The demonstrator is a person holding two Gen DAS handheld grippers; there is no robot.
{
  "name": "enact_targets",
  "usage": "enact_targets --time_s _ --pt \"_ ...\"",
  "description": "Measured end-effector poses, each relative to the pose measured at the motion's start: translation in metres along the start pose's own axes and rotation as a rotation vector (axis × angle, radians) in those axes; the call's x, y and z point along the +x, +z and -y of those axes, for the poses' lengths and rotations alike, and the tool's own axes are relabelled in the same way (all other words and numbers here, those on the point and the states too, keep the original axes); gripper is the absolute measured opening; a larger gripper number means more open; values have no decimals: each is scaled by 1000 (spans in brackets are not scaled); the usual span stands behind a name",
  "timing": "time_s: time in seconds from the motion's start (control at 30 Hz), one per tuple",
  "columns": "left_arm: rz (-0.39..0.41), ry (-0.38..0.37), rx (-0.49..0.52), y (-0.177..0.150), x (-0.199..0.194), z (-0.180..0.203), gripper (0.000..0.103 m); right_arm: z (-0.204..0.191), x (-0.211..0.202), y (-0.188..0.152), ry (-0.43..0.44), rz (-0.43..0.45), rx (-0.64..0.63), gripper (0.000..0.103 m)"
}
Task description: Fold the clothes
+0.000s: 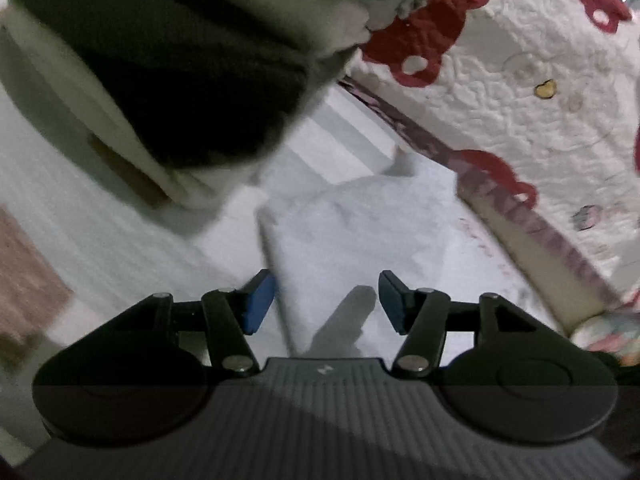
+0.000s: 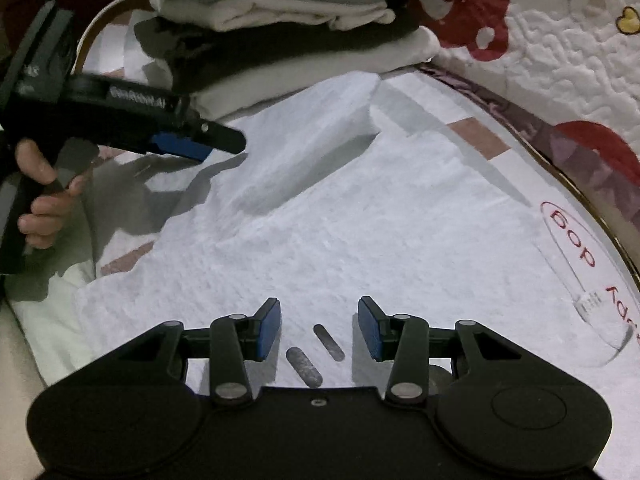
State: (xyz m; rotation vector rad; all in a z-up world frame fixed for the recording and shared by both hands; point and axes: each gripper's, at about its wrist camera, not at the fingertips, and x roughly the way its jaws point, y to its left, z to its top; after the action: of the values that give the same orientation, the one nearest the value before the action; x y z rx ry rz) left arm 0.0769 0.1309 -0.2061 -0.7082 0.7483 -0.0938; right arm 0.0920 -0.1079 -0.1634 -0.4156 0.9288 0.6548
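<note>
Across bedspread (image 2: 560, 60), white garment (image 2: 320, 220), lengthwise away.

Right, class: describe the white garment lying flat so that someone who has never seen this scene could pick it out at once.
Start at the white quilt with red bears, then come down to the surface in front of it. To the left of the bear sits a stack of folded clothes; the white garment lies spread out below that stack. Unlike the stacked pieces, it is unfolded, single and textured white.

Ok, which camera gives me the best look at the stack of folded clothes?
The right wrist view: the stack of folded clothes sits sharp, its grey, cream and dark layers distinct. The left wrist view shows the stack only as a close, blurred dark mass.
</note>
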Motion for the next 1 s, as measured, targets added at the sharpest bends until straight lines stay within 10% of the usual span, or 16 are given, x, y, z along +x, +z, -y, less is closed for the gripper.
enact_targets --time_s 0.3,0.37,0.47,0.6,0.67,0.87,1.0 --pt "39 -61 -4 -14 12 8 56 -8 5 -8 -13 -11 -46 51" --pt "46 -11 54 -17 15 10 21 -7 6 -9 -3 9 -19 51" --pt "41 9 111 -16 16 18 2 -8 9 -10 4 28 17 52" --pt "169 92 254 -13 -25 52 1 -8 8 -12 10 41 37 54" --pt "219 160 164 -18 -49 54 1 -3 7 -14 27 38 74 56" --pt "75 223 -3 -26 -32 25 6 2 6 -23 50 49 90 61" --pt "69 227 4 -22 -31 26 36 2 3 -26 48 43 93 62"
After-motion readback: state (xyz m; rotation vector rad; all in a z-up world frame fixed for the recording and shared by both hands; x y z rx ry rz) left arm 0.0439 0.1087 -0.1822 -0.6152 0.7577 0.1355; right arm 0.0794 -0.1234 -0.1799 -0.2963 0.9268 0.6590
